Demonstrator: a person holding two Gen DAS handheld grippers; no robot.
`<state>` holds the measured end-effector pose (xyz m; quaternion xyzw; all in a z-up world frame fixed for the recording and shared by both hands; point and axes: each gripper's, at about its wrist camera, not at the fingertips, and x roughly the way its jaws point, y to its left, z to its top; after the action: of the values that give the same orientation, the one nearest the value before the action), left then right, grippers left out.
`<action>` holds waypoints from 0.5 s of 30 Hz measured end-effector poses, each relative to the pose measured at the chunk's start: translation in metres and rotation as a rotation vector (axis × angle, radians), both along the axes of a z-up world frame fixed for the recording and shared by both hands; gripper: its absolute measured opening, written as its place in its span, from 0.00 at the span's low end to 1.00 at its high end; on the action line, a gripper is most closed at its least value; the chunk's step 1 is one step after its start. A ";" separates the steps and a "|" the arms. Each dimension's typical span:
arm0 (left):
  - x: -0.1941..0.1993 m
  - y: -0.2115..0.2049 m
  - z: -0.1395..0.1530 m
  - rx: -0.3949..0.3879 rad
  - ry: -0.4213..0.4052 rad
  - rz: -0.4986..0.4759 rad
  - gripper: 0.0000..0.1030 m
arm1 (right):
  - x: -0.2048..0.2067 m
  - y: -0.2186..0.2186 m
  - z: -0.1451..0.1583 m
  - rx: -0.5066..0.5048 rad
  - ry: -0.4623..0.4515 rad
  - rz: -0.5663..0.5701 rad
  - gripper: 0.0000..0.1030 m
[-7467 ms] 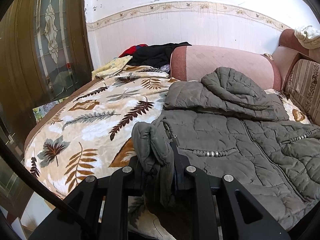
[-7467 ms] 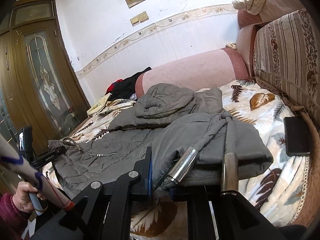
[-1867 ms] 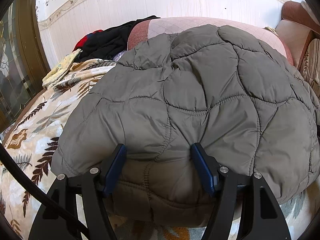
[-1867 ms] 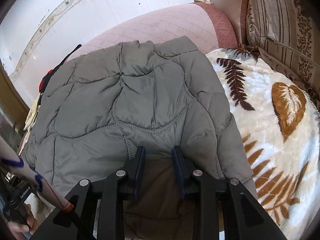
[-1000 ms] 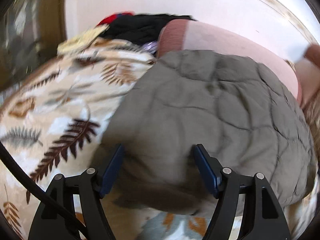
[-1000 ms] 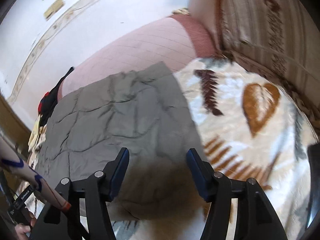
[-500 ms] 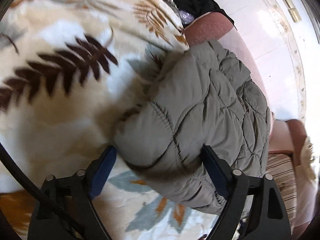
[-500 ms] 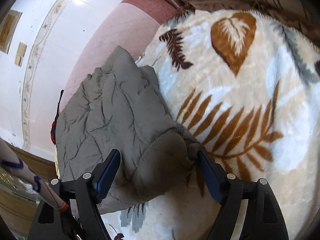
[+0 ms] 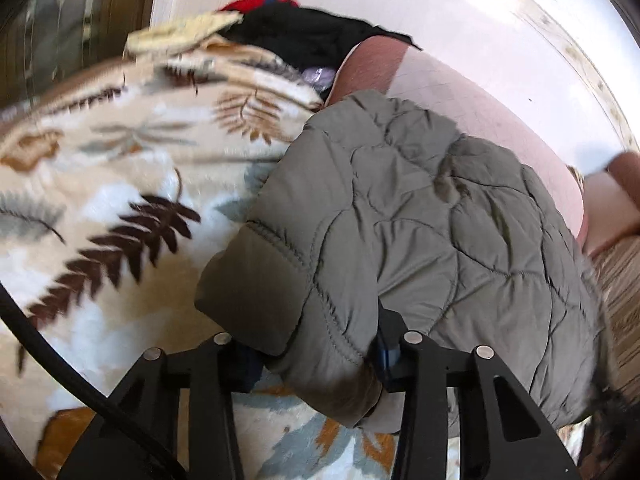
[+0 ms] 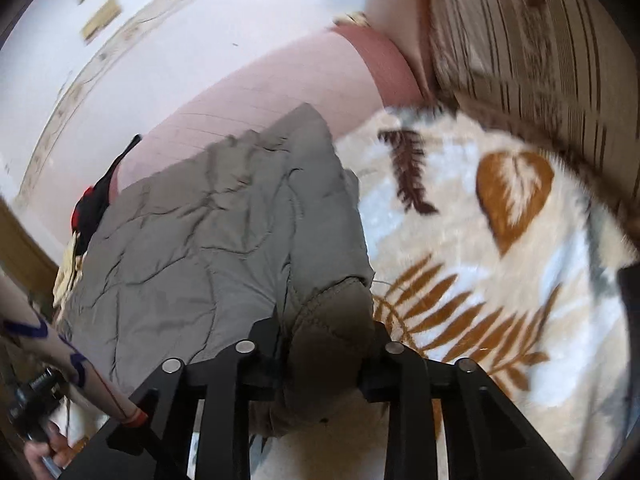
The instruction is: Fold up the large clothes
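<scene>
both jaws clamp near corners of folded jacket (image 9: 432, 216) on blanket (image 9: 120, 184).

- A soft cream blanket with brown leaf shapes (image 9: 120, 208) covers the bed.
- A long pink round cushion (image 10: 272, 92) lies by the white wall (image 9: 460, 12).
- A striped brown cushion (image 10: 520, 40) stands beside it.
- Black and red clothes (image 9: 304, 36) are piled up.

A grey-green quilted jacket (image 9: 432, 220) is lying folded into a thick bundle on a leaf-patterned blanket (image 9: 120, 208), its far edge resting against the pink bolster at the blanket's head. Its puffy stitched panels are facing up, wrinkled, while both near corners of the bundle (image 10: 224, 240) are bunching at the blanket's near side.
</scene>
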<state>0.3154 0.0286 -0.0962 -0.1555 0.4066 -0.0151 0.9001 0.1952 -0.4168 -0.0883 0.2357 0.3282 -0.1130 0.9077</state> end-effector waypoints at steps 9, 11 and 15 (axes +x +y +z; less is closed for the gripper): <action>-0.082 0.015 0.007 0.007 0.020 -0.002 0.41 | -0.082 0.003 0.012 0.088 0.013 0.002 0.27; -0.110 0.018 -0.001 -0.015 0.038 0.013 0.42 | -0.099 -0.001 0.003 0.135 0.033 -0.012 0.28; -0.139 0.027 -0.005 -0.029 0.037 0.027 0.56 | -0.129 -0.001 0.000 0.142 0.040 -0.020 0.32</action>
<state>0.1765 0.0557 -0.1008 -0.1742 0.4206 -0.0061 0.8903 0.0659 -0.4175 -0.0888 0.3003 0.3509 -0.1031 0.8809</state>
